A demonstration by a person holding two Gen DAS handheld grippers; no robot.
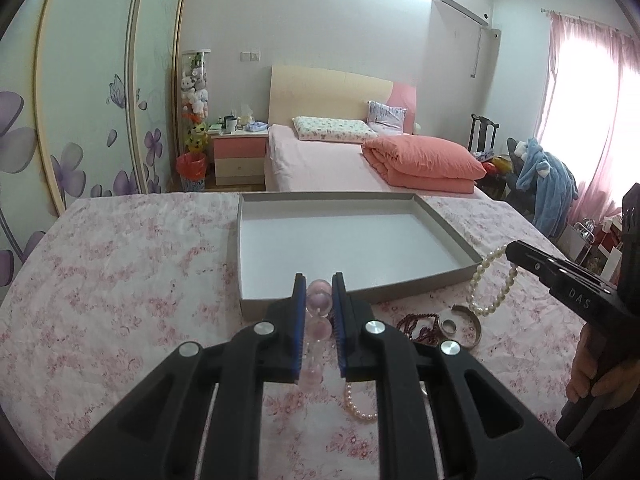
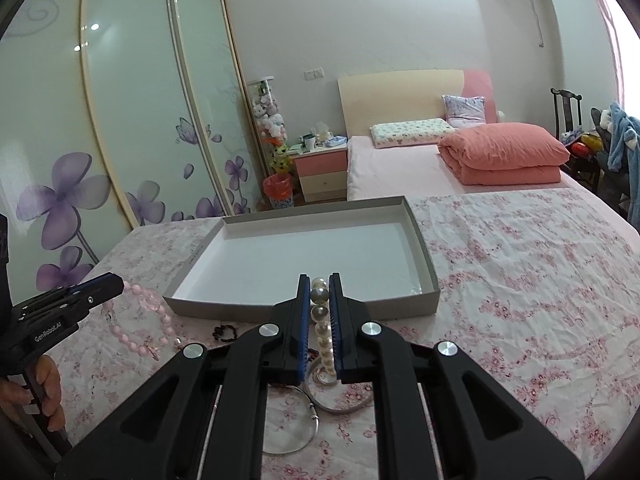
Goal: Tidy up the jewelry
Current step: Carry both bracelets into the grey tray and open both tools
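Transfer step in hand: left gripper (image 1: 319,300) clamped on pink translucent bead bracelet (image 1: 318,300), right gripper (image 2: 319,300) clamped on white pearl strand (image 2: 320,320), both at lower centre before the empty grey shallow cardboard tray (image 1: 448,220); next, carry forward and release inside.

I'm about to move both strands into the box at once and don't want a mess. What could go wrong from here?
1. The pink beads dangle from the left claw; the hanging tail could catch the box wall instead of clearing it.
2. The pearls hang from the right claw over the metal bangles, and might snag or drag them.
3. Both grips pinch round beads, which may slip.
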